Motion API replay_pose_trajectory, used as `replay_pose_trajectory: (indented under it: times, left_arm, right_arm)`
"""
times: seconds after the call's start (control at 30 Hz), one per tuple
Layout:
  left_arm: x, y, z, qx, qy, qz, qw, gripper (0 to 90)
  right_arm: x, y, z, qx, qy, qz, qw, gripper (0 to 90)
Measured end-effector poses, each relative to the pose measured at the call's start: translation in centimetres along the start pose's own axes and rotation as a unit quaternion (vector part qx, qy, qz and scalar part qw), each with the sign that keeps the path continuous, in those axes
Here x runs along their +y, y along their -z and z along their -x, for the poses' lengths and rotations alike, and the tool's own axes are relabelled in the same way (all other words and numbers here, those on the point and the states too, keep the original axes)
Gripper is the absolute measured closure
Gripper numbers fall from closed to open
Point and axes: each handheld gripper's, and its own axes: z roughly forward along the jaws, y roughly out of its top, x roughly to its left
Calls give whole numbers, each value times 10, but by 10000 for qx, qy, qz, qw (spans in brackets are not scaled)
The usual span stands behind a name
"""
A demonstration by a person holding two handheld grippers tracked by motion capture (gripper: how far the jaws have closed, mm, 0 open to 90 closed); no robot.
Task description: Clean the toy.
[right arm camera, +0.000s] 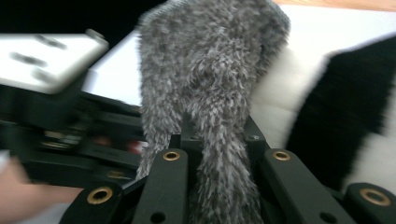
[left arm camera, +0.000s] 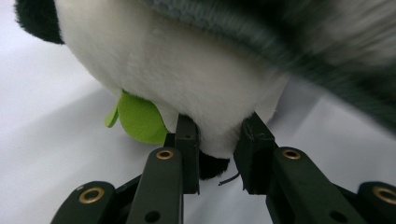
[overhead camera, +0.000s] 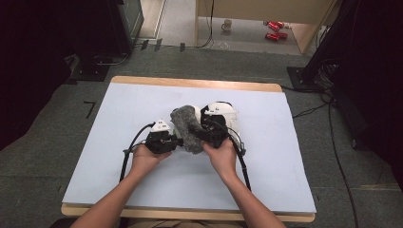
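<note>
- The left gripper [overhead camera: 178, 141] is held at the left side of the plush panda [overhead camera: 223, 114], which lies near the middle of the bench [overhead camera: 119, 109].
- In the left gripper view, its fingers [left arm camera: 187, 140] are closed on a fold of the panda's white plush [left arm camera: 187, 70], just beside a green felt leaf [left arm camera: 137, 116].
- The grey fuzzy cloth [overhead camera: 187, 128] is draped against the panda, between the two grippers.
- The right gripper [overhead camera: 205, 135] has its fingers [right arm camera: 254, 135] clamped on a hanging strip of this cloth [right arm camera: 210, 93].
- Both items are judged light, soft and compressible, not fragile.
- Pile may slip; a thick fold should be pinched deeply.
</note>
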Motion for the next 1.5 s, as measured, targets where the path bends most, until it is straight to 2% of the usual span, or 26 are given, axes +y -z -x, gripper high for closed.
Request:
replay_pose_trajectory:
  times: [0.03,0.1,0.23,0.37,0.47,0.63,0.97,1.13,1.17,1.2,1.23,1.3,1.5]
  left_arm:
    - [-1,0,-1,1,21,4,10000,739]
    - [-1,0,-1,37,61,-23,10000,739]
    - [0,2,-4,110,137,-97,9998,745]
    - [2,3,-7,72,183,-118,9997,747]
    - [3,3,-9,50,197,-111,9997,747]
    - [4,3,-14,-10,283,-118,9995,751]
    - [7,2,-18,-131,383,-161,9990,759]
    - [6,1,-20,-165,411,-213,9988,761]
    - [6,0,-20,-169,405,-212,9988,761]
    - [6,0,-20,-164,402,-212,9988,761]
    - [6,0,-20,-170,402,-216,9988,761]
    - [6,-1,-20,-173,383,-228,9989,760]
    - [5,-1,-19,-172,433,-204,9987,756]
  right_arm:
    - [-2,-3,5,-79,69,-1,9999,777]
    - [-2,-1,12,-90,30,-6,10000,776]
    - [3,9,20,-370,103,23,9993,779]
    - [8,21,28,-534,99,96,9985,782]
    - [11,30,35,-585,-16,176,9981,782]
    - [14,49,54,-602,-299,393,9970,781]
    - [8,74,89,-843,-743,627,9917,777]
    - [3,81,102,-1237,-751,560,9879,780]
    - [1,83,105,-1265,-838,536,9870,780]
    - [0,85,109,-1225,-936,537,9866,781]
    - [-1,89,112,-1008,-1114,629,9867,781]
    - [1,94,112,-849,-1238,776,9856,782]
    - [13,96,87,-612,-941,868,9899,782]
